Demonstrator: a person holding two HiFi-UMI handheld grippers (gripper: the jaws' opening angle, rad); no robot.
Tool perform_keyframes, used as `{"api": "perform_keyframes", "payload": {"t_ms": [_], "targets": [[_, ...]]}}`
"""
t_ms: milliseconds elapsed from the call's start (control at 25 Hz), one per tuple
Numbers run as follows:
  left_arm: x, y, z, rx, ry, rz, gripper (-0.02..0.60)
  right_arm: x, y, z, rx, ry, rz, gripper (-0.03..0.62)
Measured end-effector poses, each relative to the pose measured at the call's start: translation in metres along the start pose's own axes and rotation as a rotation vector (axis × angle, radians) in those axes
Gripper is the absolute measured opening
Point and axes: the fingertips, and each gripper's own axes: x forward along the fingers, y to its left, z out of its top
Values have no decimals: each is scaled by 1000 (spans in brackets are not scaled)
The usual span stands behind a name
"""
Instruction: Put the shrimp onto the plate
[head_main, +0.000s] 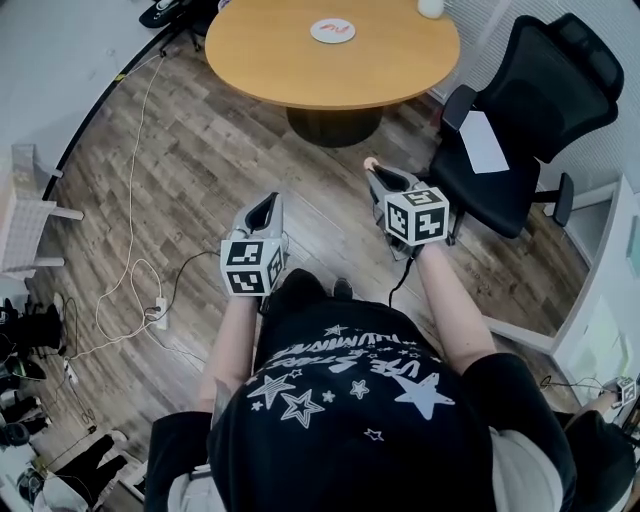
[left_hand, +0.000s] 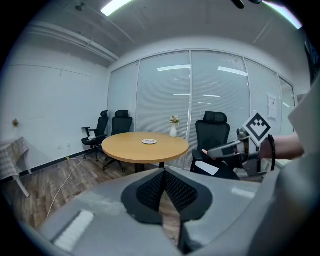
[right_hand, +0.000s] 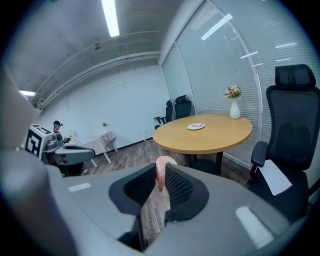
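Now: carry step | right tool (right_hand: 160, 181) clamped on shrimp (right_hand: 161, 169) | left tool (left_hand: 163, 187) closed, empty | next: reach far plate (head_main: 332, 30) on tabletop (head_main: 400, 65)

We list one round wooden table (head_main: 330, 60) on a dark pedestal, carrying a small white plate (head_main: 332, 31) and, at its edge, a white vase (head_main: 431, 8). Beneath it we list a plank floor (head_main: 200, 170), bearing a white cable (head_main: 131, 200) and a power strip (head_main: 160, 311).
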Motion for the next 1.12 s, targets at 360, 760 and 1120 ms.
{"api": "perform_keyframes", "payload": {"t_ms": [360, 760, 1120], "targets": [[14, 16, 10, -5, -18, 27, 2, 11, -9, 11, 1, -7, 5, 61], [57, 39, 22, -7, -10, -3, 2, 37, -39, 22, 39, -1, -48, 61], [108, 84, 53, -13, -28, -38, 2, 94, -53, 51, 46, 12, -79, 61]]}}
